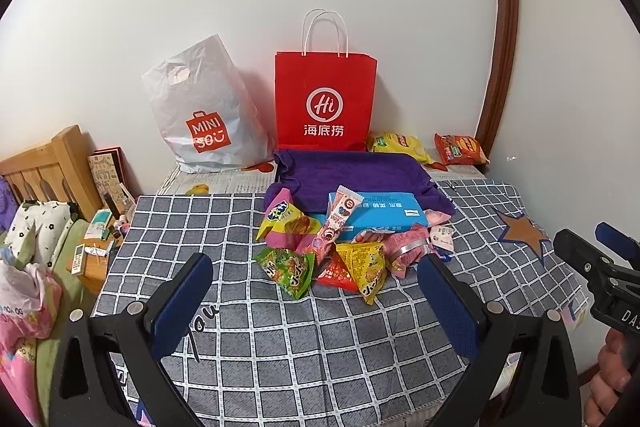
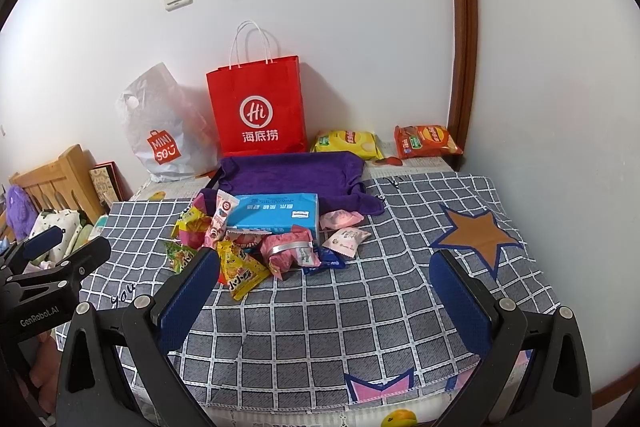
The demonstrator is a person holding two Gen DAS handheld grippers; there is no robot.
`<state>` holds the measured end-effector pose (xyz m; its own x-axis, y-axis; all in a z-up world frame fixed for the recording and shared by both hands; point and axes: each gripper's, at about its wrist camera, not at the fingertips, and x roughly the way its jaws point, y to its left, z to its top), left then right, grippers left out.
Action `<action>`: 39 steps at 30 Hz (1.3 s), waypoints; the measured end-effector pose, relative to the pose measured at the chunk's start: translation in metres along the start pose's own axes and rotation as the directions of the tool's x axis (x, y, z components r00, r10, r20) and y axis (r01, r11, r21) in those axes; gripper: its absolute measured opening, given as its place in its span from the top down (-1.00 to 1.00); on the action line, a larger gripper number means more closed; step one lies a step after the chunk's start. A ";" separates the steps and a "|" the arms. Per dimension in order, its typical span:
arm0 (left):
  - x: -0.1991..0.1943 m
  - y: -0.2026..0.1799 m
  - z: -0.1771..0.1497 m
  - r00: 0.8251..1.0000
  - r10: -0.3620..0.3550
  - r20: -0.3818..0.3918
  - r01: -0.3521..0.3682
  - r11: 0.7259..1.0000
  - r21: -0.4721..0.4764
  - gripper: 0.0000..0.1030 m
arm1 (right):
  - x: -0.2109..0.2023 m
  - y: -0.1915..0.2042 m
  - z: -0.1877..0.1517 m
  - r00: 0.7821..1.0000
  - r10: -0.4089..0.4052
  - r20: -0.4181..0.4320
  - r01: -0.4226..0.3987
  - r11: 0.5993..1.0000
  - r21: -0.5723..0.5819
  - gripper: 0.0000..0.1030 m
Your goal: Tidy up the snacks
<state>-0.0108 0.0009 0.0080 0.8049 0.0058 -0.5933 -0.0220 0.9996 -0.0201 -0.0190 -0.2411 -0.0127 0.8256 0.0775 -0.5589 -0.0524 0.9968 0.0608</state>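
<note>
A heap of small snack packets (image 1: 340, 251) (image 2: 256, 247) lies mid-table on the grey checked cloth (image 1: 248, 339) (image 2: 360, 307), around a blue tissue pack (image 1: 380, 213) (image 2: 276, 215). A green packet (image 1: 290, 269) and a yellow triangular packet (image 1: 368, 269) (image 2: 242, 273) sit nearest me. Behind is a purple cloth (image 1: 352, 173) (image 2: 292, 173), then a red paper bag (image 1: 326, 103) (image 2: 258, 107) and a white plastic bag (image 1: 204, 111) (image 2: 164, 131) against the wall. My left gripper (image 1: 316, 275) and right gripper (image 2: 326, 267) hover open and empty, short of the heap.
A yellow crisp bag (image 1: 400, 145) (image 2: 346, 143) and a red crisp bag (image 1: 460, 149) (image 2: 426, 141) lie at the back right by a brown door frame (image 2: 464, 27). A wooden headboard (image 1: 44, 167) and bedding (image 1: 36, 239) are on the left. A hand (image 1: 612, 383) holds the right gripper.
</note>
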 end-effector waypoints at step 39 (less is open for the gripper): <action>-0.005 -0.003 -0.002 1.000 0.003 0.013 -0.003 1.000 0.000 -0.99 | -0.010 0.004 0.001 1.000 -0.002 0.026 0.002 1.000 -0.009 -1.00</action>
<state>-0.0162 -0.0021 0.0097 0.8127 0.0088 -0.5826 -0.0240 0.9995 -0.0183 -0.0272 -0.2378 -0.0063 0.8398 0.0752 -0.5377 -0.0560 0.9971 0.0519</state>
